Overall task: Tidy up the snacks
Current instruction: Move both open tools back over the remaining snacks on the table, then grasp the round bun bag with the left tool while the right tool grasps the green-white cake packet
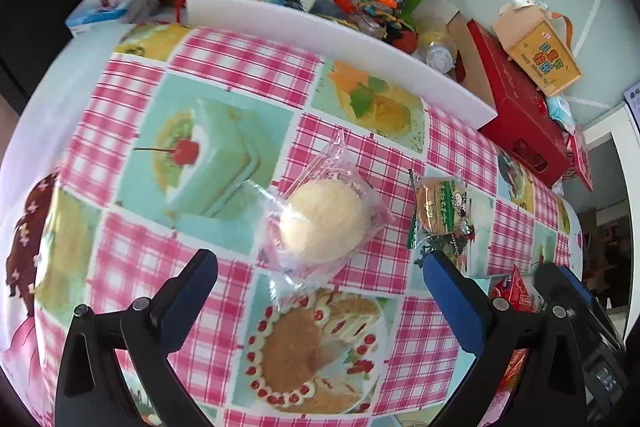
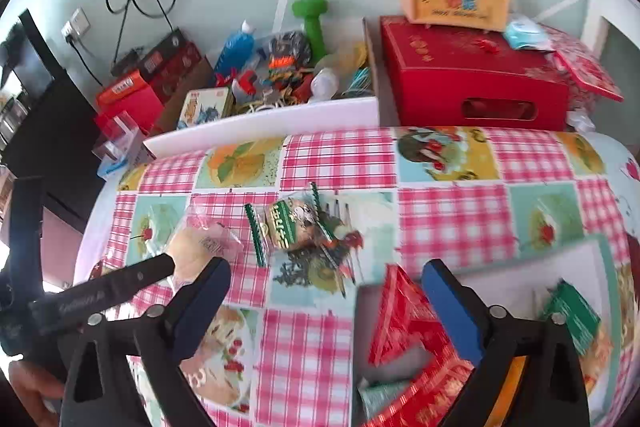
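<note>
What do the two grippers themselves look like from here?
Both match: the left gripper and right gripper have black plastic fingers with triangular cut-outs and round silver screw heads, each tipped with a flat blue pad. In the right wrist view, the left gripper's black finger carries faint printed lettering, too blurred to read. No cables or sleeves show; a bit of bare hand is visible.
</note>
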